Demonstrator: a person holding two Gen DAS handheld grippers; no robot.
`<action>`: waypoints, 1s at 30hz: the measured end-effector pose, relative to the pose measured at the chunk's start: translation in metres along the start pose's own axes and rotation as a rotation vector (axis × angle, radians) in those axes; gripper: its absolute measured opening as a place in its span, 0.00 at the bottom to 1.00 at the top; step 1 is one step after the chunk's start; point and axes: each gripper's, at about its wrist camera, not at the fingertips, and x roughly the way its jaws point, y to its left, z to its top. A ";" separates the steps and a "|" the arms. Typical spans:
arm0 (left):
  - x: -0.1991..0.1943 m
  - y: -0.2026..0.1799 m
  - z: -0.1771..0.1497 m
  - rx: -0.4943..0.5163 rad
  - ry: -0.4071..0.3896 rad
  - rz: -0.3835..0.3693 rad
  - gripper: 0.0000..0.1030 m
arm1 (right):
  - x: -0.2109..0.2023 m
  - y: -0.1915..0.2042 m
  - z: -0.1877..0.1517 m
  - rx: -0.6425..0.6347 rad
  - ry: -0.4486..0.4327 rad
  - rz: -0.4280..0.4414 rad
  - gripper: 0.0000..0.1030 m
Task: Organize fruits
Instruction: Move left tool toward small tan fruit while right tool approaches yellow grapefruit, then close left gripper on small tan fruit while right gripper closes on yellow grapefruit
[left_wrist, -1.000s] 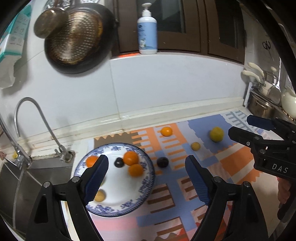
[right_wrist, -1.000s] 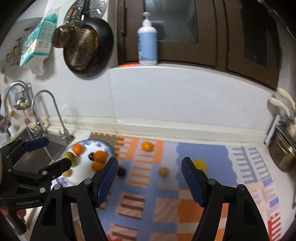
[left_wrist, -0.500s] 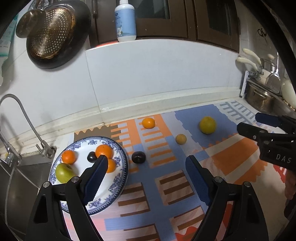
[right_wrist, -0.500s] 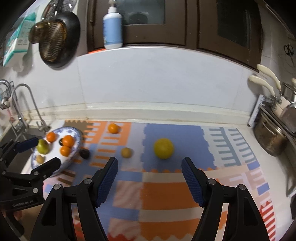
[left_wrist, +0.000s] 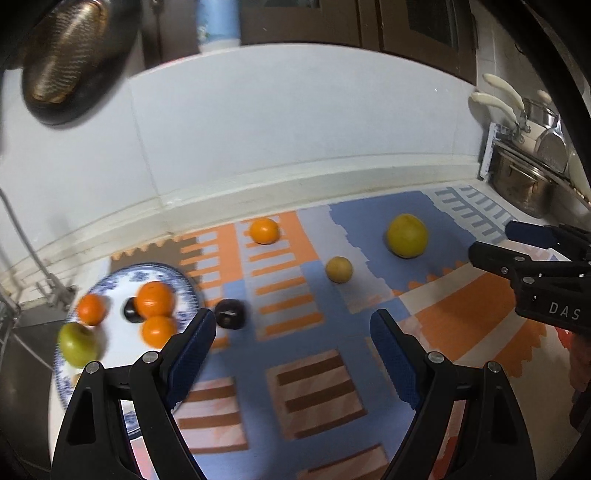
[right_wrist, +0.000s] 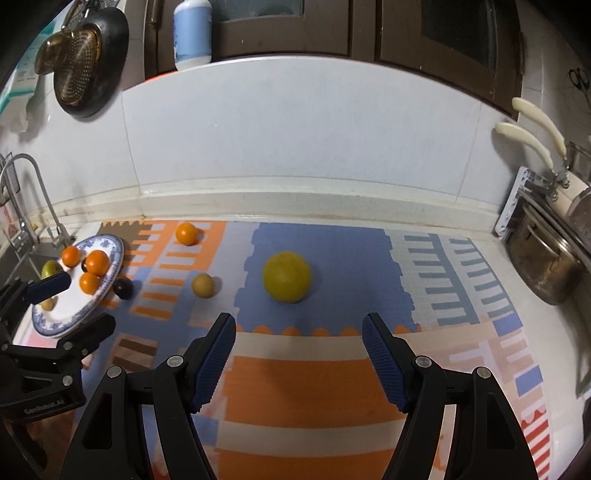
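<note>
A blue-patterned plate (left_wrist: 184, 288) (right_wrist: 110, 247) at the left of the mat holds three oranges, a green apple (left_wrist: 77, 343), a dark fruit and a small yellow one. On the mat lie a dark plum (left_wrist: 231, 314) (right_wrist: 123, 288) beside the plate, an orange (left_wrist: 264, 230) (right_wrist: 186, 233), a small yellow fruit (left_wrist: 338, 269) (right_wrist: 202, 284) and a large yellow fruit (left_wrist: 407, 235) (right_wrist: 287, 276). My left gripper (left_wrist: 293, 332) is open and empty, just right of the plate. My right gripper (right_wrist: 299, 334) is open and empty, in front of the large yellow fruit.
A patterned foam mat (right_wrist: 314, 369) covers the counter. A sink and tap (right_wrist: 33, 192) are at the left, steel pots (right_wrist: 546, 258) at the right. A strainer pan (right_wrist: 85, 62) and a soap bottle (right_wrist: 192, 33) are on the wall.
Both grippers have swung right and moved closer to the counter. The plate has slid to the left of both views, and the large yellow fruit now lies ahead of the right gripper.
</note>
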 end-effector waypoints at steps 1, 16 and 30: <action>0.003 -0.002 0.001 0.003 0.002 -0.008 0.83 | 0.003 -0.002 0.000 -0.005 0.002 0.005 0.69; 0.066 -0.024 0.029 0.137 0.009 -0.067 0.79 | 0.068 -0.015 0.011 -0.090 0.060 0.114 0.69; 0.106 -0.026 0.042 0.153 0.107 -0.158 0.53 | 0.109 -0.012 0.019 -0.101 0.111 0.174 0.69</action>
